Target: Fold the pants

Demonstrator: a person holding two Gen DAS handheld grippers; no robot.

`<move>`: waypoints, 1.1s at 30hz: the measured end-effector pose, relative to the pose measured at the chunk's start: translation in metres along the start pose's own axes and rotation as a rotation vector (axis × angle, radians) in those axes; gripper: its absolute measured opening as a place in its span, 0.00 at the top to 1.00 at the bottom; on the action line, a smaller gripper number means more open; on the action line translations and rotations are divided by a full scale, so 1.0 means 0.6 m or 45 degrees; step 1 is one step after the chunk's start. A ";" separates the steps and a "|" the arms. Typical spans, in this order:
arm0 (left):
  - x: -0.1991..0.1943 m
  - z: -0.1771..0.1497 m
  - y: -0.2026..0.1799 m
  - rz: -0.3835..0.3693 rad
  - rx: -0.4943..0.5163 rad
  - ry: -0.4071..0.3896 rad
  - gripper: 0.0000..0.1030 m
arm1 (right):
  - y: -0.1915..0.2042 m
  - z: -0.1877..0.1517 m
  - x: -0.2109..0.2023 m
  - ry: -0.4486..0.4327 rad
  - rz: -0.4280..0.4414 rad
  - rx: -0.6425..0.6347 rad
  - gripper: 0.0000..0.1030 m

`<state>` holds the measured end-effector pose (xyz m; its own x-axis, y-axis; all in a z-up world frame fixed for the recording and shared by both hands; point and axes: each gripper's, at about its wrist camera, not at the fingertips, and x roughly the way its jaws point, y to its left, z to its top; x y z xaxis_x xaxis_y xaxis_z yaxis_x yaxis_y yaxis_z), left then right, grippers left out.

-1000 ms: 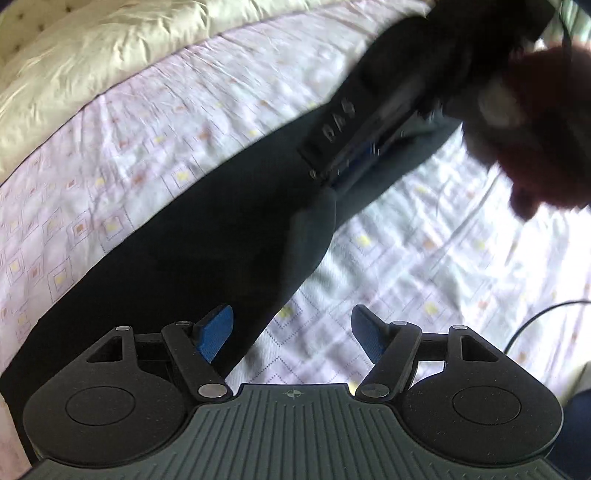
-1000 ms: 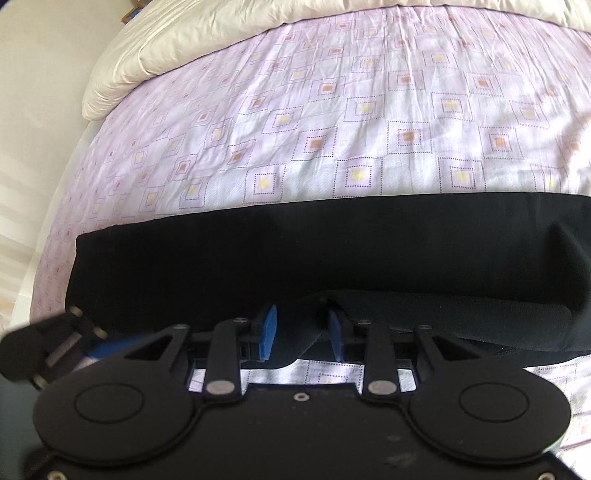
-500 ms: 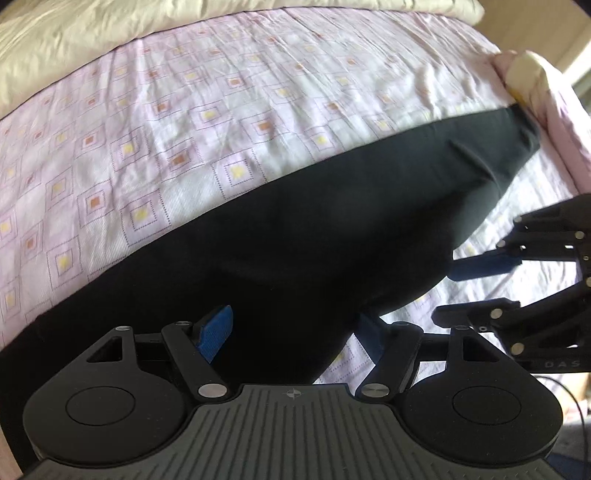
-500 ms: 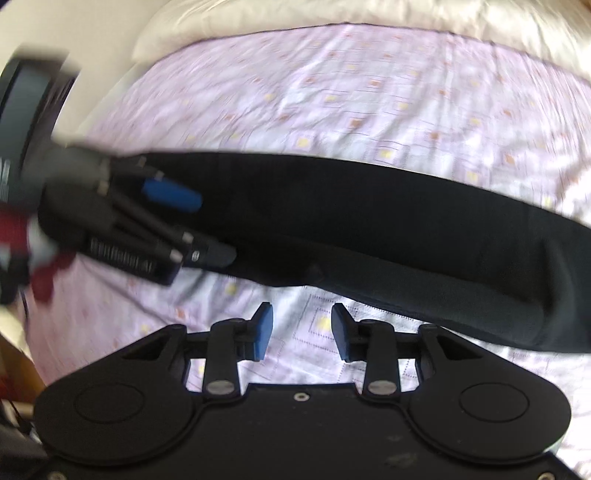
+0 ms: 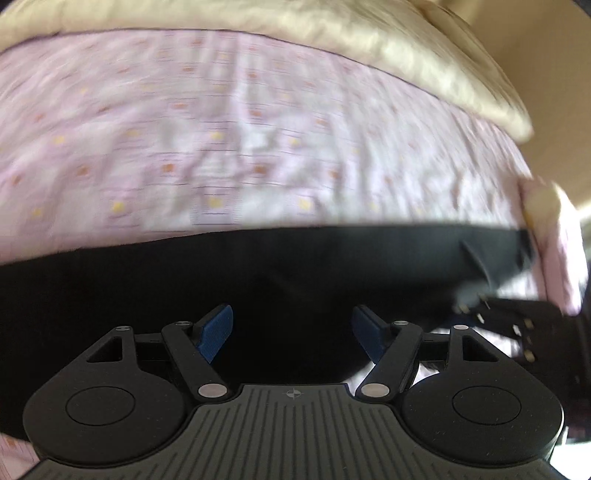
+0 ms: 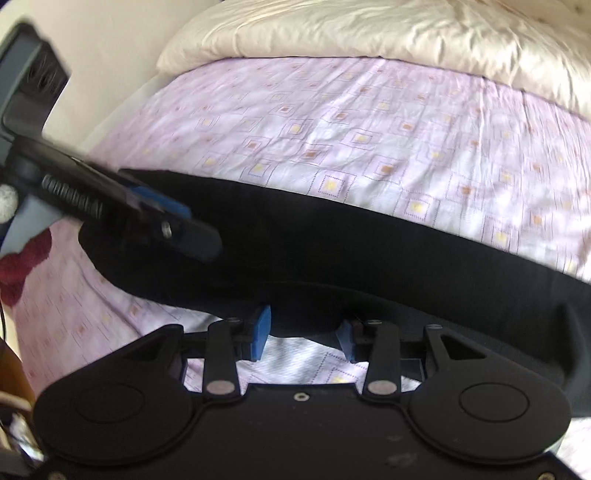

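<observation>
1. The right gripper (image 6: 303, 332) has its jaws opening; a bulge of the black pants (image 6: 332, 258) sits between the blue pads (image 6: 260, 332), which look to stand just beside the cloth rather than pinching it, likely a release after laying a fold.
2. The left gripper (image 5: 291, 332) holds its jaws wide apart and empty, hovering over the pants (image 5: 258, 277), which fill the gap behind them; probably placed to pick the next grip.
3. Beyond both sets of jaws the pants lie as a long dark band across the bed sheet (image 6: 369, 129), lilac with small squares.
4. A cream duvet (image 6: 369, 29) lies past the sheet, well apart.
5. The left gripper (image 6: 155, 221) crosses over the pants' end, to the left of the right jaws, crowding that end.
</observation>
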<state>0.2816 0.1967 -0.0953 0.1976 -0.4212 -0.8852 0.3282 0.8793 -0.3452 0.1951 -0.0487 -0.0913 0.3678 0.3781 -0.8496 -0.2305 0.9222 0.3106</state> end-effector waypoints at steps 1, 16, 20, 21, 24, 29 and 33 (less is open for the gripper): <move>0.005 -0.001 0.011 0.025 -0.033 0.001 0.32 | 0.000 -0.002 -0.001 0.001 0.003 0.013 0.58; 0.077 0.000 0.051 0.179 -0.060 0.218 0.31 | -0.056 0.006 -0.031 -0.005 0.113 0.383 0.70; 0.087 0.010 0.048 0.178 -0.055 0.242 0.30 | -0.009 -0.021 -0.026 0.015 0.086 0.160 0.60; 0.089 0.016 0.048 0.177 -0.056 0.248 0.29 | 0.000 -0.025 -0.020 0.018 0.082 0.124 0.59; 0.092 0.022 0.050 0.170 -0.057 0.256 0.27 | 0.016 -0.031 -0.001 0.010 0.060 0.026 0.57; 0.099 0.028 0.051 0.168 -0.063 0.260 0.27 | 0.052 -0.030 0.029 -0.029 0.016 -0.198 0.56; 0.101 0.026 0.054 0.165 -0.058 0.263 0.25 | 0.041 -0.015 0.034 0.145 0.207 -0.138 0.88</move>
<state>0.3189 0.1959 -0.1554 0.0405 -0.2541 -0.9663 0.2697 0.9340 -0.2343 0.1889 -0.0192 -0.1048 0.2154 0.5035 -0.8367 -0.3763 0.8334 0.4047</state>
